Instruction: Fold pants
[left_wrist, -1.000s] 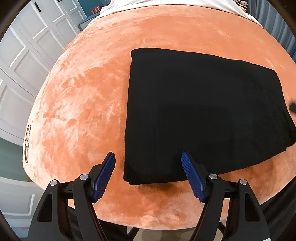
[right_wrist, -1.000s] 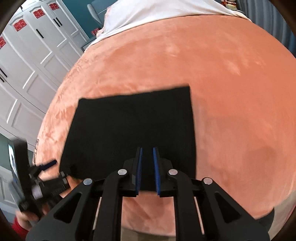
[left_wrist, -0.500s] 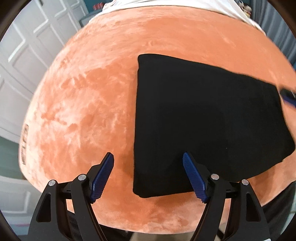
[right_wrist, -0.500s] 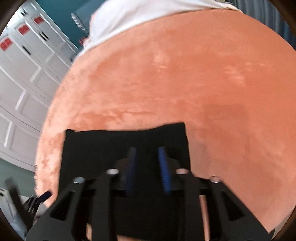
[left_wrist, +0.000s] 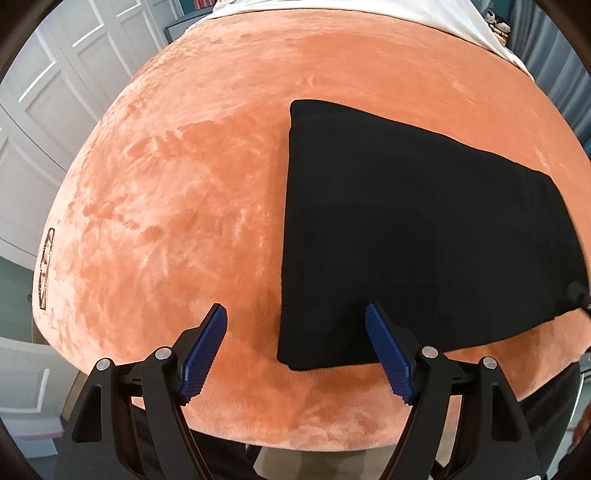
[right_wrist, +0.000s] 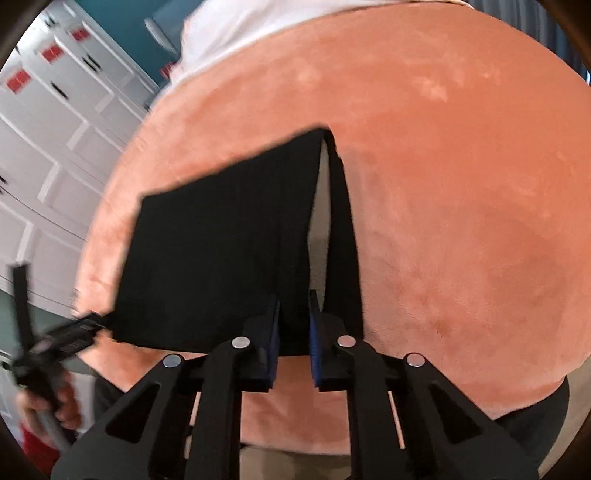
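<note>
1. Black pants (left_wrist: 417, 236) lie folded on the orange plush bed (left_wrist: 177, 206), right of frame centre.
2. Left tool (left_wrist: 295, 349) hangs wide open, empty.
3. Right tool (right_wrist: 294, 328) pinches the pants' lifted near edge.

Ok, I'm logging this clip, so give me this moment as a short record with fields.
surface: orange blanket
item: black pants, folded into a rectangle
left gripper: open, at the pants' near-left corner, holding nothing
right gripper: jaws close together with the pants' right edge between them; a top layer looks lifted
contact: cannot tell if the pads pinch the cloth
</note>
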